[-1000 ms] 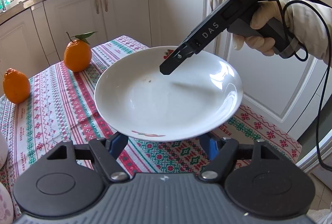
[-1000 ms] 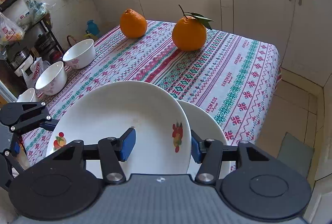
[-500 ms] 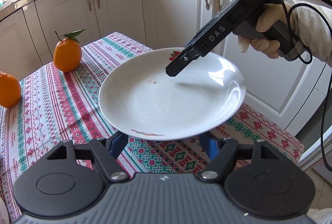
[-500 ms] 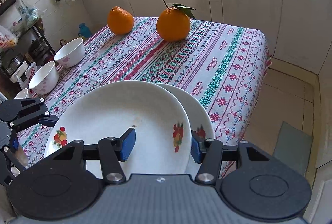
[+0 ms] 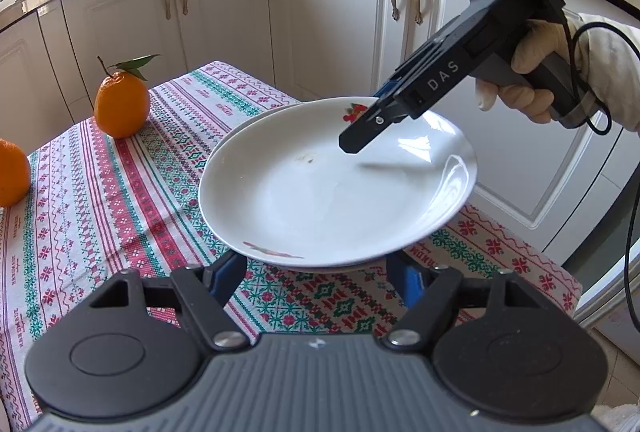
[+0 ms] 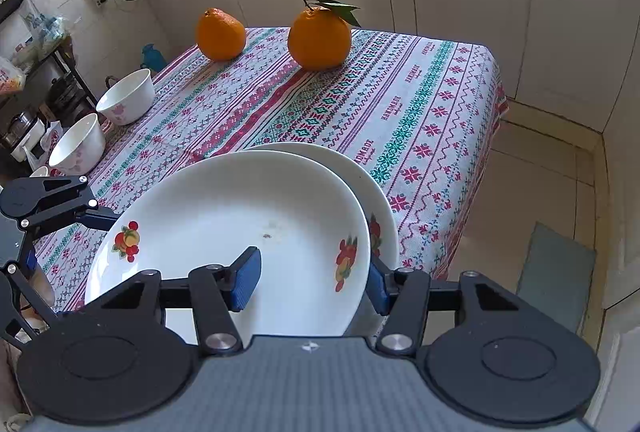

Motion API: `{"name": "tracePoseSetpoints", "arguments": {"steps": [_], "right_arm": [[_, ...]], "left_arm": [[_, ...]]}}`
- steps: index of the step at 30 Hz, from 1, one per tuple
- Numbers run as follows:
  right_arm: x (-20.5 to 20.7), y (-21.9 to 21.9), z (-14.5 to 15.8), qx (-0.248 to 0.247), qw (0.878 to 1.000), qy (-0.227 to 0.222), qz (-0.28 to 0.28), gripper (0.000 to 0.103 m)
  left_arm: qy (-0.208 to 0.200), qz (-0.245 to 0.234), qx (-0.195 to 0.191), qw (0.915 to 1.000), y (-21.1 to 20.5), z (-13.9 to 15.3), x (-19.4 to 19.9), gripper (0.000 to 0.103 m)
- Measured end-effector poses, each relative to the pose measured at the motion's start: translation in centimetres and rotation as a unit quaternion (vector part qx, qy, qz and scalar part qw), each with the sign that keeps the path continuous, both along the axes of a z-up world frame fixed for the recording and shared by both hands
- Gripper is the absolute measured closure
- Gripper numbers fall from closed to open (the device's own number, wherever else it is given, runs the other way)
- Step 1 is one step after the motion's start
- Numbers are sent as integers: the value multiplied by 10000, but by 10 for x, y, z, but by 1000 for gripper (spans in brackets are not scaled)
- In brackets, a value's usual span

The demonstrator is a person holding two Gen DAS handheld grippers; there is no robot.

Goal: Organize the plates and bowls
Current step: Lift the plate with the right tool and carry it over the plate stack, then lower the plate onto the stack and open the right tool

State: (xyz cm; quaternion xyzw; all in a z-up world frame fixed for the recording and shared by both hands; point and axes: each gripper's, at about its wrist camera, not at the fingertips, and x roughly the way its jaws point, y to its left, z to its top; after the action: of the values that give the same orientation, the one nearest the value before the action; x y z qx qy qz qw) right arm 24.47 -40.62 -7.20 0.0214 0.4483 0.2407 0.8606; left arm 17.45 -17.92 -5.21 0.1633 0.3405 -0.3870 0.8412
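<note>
A table draped in a patterned cloth (image 6: 420, 103) is shown before white cabinets (image 5: 340, 23). Near its front edge, a white upper plate (image 6: 240, 224) with fruit motifs is seen over a lower plate (image 6: 382, 199), of which only the right rim is exposed. The upper plate's rim is straddled by the right gripper (image 6: 314, 278), one blue pad above the plate's inner face and the other outside the rim; whether the jaws are actually pressing on it cannot be told. The left gripper (image 5: 316, 274) is placed at the opposite rim, jaws spread wide, its pads partly hidden beneath the plate. Two bowls (image 6: 128, 99) are set along the cloth's left edge. Two oranges (image 6: 319, 36), one with a leaf, stand at the far end.
</note>
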Motion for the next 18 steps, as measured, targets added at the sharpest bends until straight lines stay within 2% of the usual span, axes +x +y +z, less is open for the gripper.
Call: {"name": "tracePoseSetpoints", "arguments": {"steps": [8, 18], "right_arm": [[-9, -4, 5, 33, 9999, -49, -106, 40], [-18, -1, 12, -166, 9996, -91, -190, 37]], "left_arm": [[62, 16, -97, 9999, 1, -1, 3, 22], [25, 83, -133, 9999, 3, -2, 3, 16]]}}
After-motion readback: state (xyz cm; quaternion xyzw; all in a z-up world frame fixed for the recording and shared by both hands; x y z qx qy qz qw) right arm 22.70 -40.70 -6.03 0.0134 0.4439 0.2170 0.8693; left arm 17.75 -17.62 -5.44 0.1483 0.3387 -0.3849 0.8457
